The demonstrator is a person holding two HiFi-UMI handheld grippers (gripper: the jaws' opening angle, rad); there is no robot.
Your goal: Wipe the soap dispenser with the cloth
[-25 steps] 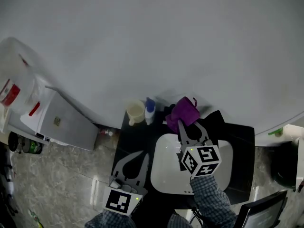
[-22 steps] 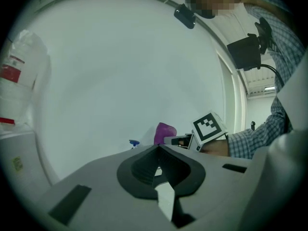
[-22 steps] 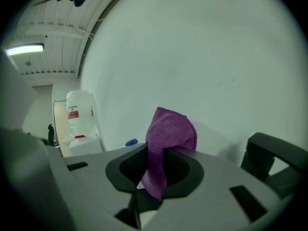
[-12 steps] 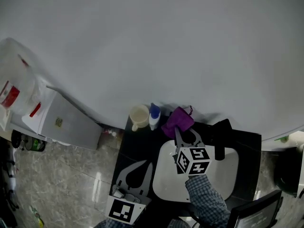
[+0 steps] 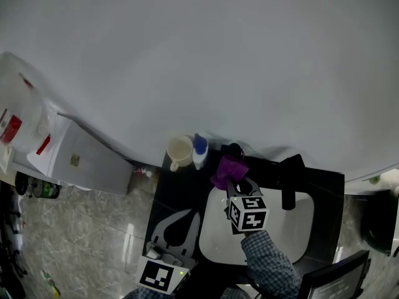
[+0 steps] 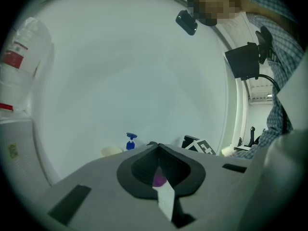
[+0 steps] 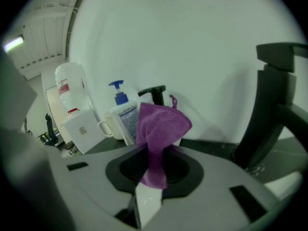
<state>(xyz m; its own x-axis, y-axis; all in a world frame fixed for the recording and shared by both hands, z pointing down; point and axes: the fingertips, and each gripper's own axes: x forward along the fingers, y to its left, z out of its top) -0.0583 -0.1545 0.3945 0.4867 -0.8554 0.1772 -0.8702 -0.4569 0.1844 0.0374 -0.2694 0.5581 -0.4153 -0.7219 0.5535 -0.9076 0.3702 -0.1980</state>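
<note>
A white soap dispenser with a blue pump stands at the back of the black counter, against the wall. Just to its right a black pump head sticks up behind the purple cloth. My right gripper is shut on the cloth's lower end, and the cloth stands up bunched close in front of both pumps. My left gripper stays low at the counter's front left, jaws together and holding nothing.
A cream mug sits left of the dispenser. A white sink basin lies under my right arm, with a black faucet at its back right. A white cabinet and a water jug stand to the left.
My right gripper has carried the cloth left, closer to the blue-pump dispenser, and the black pump head now shows behind it. The left gripper has hardly moved.
</note>
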